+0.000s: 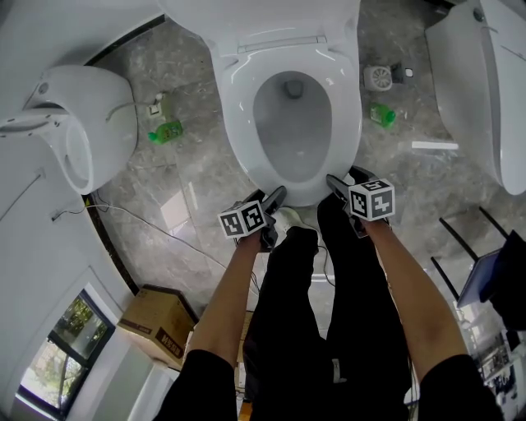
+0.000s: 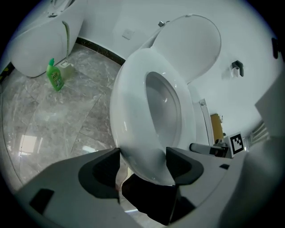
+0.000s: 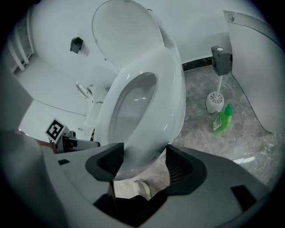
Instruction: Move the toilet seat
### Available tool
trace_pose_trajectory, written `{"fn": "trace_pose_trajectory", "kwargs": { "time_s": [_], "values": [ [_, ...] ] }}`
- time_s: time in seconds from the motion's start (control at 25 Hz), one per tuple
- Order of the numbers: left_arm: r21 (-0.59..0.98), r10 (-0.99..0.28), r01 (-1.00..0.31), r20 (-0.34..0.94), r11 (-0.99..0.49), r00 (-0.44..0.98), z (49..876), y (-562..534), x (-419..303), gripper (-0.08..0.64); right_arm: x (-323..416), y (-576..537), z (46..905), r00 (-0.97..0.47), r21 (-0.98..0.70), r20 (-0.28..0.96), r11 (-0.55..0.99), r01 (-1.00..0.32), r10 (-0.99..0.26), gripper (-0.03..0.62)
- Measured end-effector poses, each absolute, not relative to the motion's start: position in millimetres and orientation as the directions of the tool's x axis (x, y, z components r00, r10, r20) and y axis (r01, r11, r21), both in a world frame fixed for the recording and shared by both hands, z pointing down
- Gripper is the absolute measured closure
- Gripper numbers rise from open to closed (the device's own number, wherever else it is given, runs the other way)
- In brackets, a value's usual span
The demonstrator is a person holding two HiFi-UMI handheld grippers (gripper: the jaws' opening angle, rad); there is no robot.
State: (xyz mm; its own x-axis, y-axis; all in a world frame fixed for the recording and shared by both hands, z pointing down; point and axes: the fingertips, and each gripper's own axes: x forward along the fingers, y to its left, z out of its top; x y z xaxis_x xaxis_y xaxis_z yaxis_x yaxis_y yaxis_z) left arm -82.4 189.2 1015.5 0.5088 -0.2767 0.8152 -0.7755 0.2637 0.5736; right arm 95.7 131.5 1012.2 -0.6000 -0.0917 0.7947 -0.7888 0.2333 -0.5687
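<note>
- Here we are above the toilet bowl (image 1: pixel 292 123), and the toilet seat (image 1: pixel 234 115) lies flat on its rim.
- The lid (image 1: pixel 271 20) stands raised at the back of the bowl.
- Our left gripper (image 1: pixel 275 196) sits at the bowl's front edge, on its left side.
- Along its jaws we see the left gripper (image 2: pixel 142 156) gaping wide. The front curve of the toilet seat (image 2: pixel 129 111) fills the gap, and we see no pinch on it: released.
- Our right gripper (image 1: pixel 347 179) is at the bowl's front edge too, on the right side.
- In its own view the right gripper (image 3: pixel 144 153) is spread wide as well. The nose of the toilet seat (image 3: pixel 171 102) sits between the pads, unclamped.
- Each gripper shows up in the other's view, its marker cube out to the side of the bowl.
- Our black trousers (image 1: pixel 312 312) and one pale shoe (image 1: pixel 288 218) are right in front of the bowl.
- A green bottle (image 1: pixel 167 131) lies on the marble floor (image 1: pixel 189 189) left of the bowl.
- A second green bottle (image 1: pixel 381 114) and a toilet brush (image 1: pixel 380 78) are on the floor right of the bowl.
- Another toilet (image 1: pixel 82 123) stands further left of the bowl, and a third one (image 1: pixel 485 74) further right.
- A cardboard box (image 1: pixel 156 322) sits on our side of the bowl, off to the left.
</note>
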Motion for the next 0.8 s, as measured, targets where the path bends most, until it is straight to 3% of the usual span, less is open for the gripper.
{"fn": "trace_pose_trajectory", "kwargs": {
  "time_s": [0.24, 0.44, 0.8],
  "values": [
    [0.576, -0.292, -0.779, 0.811, 0.248, 0.506, 1008.3, 189.9, -87.3, 0.245, 94.6, 130.2, 1010.0, -0.580, -0.549, 0.809, 0.233, -0.803, -0.092, 0.310],
    [0.649, -0.397, -0.680, 0.756, 0.343, 0.521, 992.3, 184.9, -84.0, 0.244, 96.2, 131.1, 1008.9, -0.570, -0.540, 0.817, 0.233, -0.809, -0.083, 0.311],
    [0.651, -0.356, -0.706, 0.753, 0.279, 0.554, 984.8, 187.0, -77.8, 0.239, 100.7, 134.7, 1000.3, -0.569, -0.533, 0.818, 0.258, -0.805, -0.086, 0.313]
  ]
}}
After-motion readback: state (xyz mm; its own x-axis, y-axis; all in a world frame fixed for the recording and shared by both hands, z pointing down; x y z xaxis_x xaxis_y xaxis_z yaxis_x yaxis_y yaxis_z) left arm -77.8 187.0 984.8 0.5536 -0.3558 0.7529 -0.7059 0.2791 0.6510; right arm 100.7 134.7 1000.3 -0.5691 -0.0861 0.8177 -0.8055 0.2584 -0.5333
